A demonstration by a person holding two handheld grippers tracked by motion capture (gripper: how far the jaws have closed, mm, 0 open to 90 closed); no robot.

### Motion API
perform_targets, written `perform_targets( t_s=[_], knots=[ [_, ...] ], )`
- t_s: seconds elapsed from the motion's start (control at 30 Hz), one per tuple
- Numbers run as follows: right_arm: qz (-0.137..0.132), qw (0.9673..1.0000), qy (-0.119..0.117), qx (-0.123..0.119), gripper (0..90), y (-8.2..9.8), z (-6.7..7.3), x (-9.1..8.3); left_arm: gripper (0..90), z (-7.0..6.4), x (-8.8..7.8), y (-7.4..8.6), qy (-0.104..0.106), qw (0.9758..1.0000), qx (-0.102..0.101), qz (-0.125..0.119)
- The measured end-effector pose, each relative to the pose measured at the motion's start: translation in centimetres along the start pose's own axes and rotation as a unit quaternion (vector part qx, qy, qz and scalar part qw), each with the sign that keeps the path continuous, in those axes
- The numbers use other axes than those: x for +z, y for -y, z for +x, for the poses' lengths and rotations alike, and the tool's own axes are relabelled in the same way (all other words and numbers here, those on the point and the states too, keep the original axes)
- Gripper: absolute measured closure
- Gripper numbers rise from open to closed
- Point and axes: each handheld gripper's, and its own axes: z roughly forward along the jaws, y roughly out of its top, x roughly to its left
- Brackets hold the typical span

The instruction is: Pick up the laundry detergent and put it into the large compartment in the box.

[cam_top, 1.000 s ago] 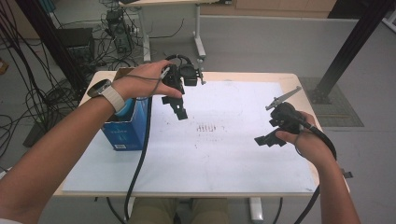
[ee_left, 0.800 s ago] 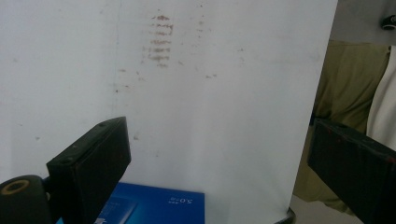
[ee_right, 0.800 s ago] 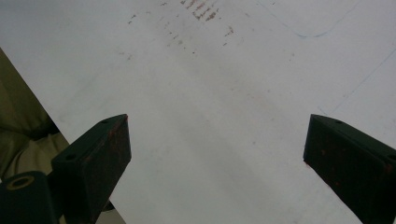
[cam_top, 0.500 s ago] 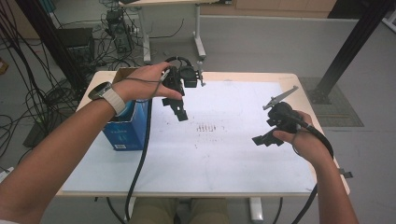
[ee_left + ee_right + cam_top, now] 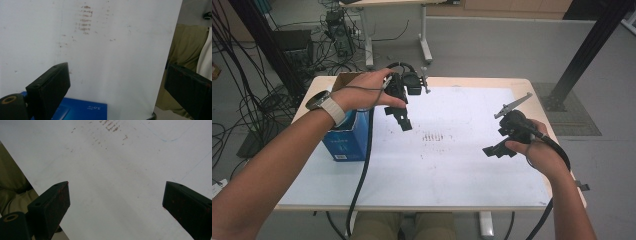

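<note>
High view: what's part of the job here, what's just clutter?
In play: left gripper, open, beside the blue box; right gripper, open, above the white sheet.
Lying about: brown marks on the sheet, cables on the floor, second table behind.

The white sheet (image 5: 447, 160) covering the table (image 5: 532, 85) lies bare across its middle, near side and right half, so a gripper can pass freely there over the faint brown marks (image 5: 434, 136). The one obstacle is the blue box (image 5: 347, 137) standing at the table's left edge, just beside the left gripper (image 5: 398, 116), whose jaws hang spread above the sheet. The right gripper (image 5: 497, 150) hovers well apart from it over open sheet.
</note>
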Motion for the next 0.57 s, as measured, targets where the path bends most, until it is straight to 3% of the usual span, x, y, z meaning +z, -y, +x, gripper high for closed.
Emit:
perform_targets(
  t_s=[0.57],
  knots=[
    [-0.003,1.0000,0.000,0.000,7.4,0.38,0.11,0.03,6.9,-0.02,0.18,0.07,0.002,1.0000,-0.006,0.000]
  ],
)
